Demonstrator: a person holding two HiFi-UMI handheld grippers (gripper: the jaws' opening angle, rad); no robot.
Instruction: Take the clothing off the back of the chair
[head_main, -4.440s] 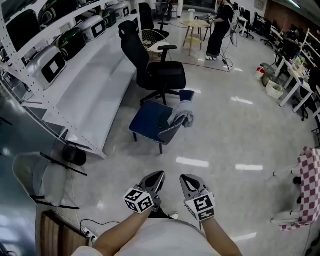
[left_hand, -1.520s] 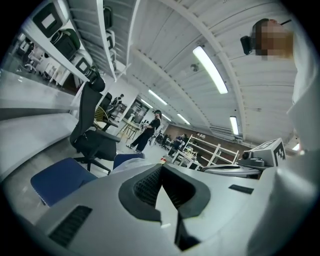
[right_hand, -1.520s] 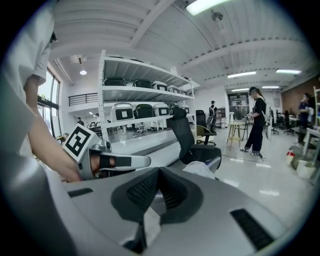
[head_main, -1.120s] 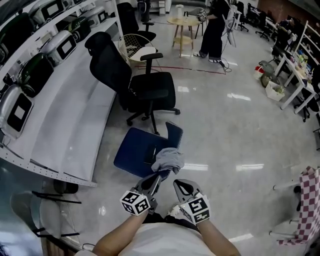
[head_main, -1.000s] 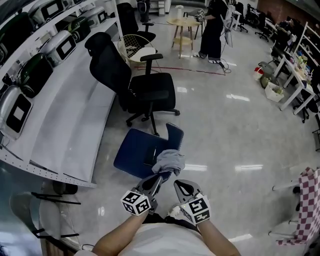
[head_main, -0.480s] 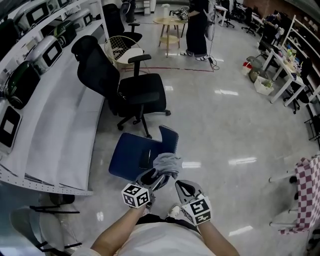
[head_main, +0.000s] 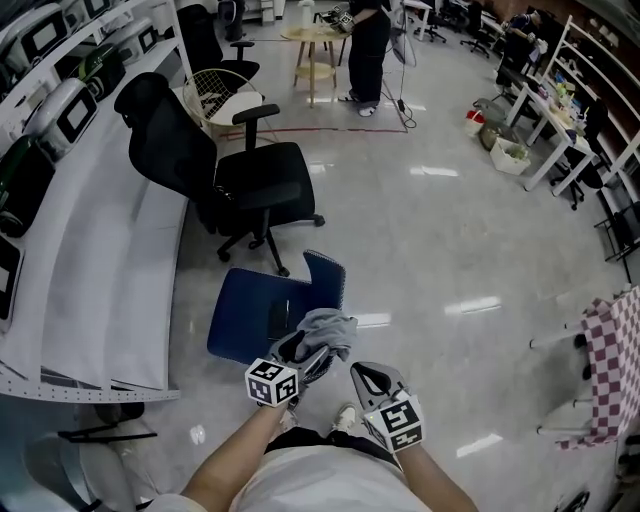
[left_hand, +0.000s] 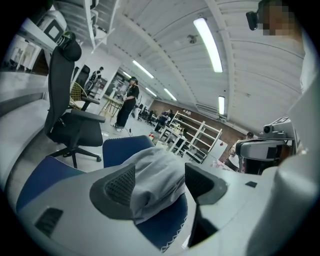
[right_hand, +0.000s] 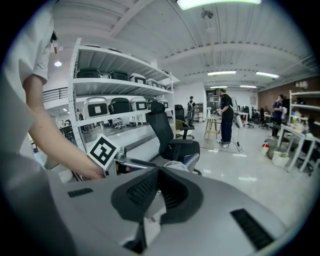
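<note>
A small blue chair (head_main: 245, 318) stands on the floor just ahead of me, its low backrest (head_main: 326, 276) bare. The grey clothing (head_main: 326, 327) lies bunched on the seat's near right corner. My left gripper (head_main: 308, 353) reaches over that corner; its jaws have just been opening. In the left gripper view the clothing (left_hand: 150, 166) rests on the blue seat (left_hand: 35, 175) between the spread jaws of the left gripper (left_hand: 160, 174), unpressed. My right gripper (head_main: 366, 373) hangs beside it to the right, shut and empty; in its own view the right gripper (right_hand: 159, 173) shows its pads together.
A black office chair (head_main: 250, 180) stands beyond the blue one. A long white bench (head_main: 90, 260) with cases on shelves runs along the left. A person (head_main: 366, 50) stands by a wooden table (head_main: 310, 40) far off. A checked cloth (head_main: 610, 370) hangs at the right.
The left gripper moved forward and down with the clothing, then its jaws spread. The clothing, first draped on the backrest, now lies on the seat. The right gripper kept its place.
</note>
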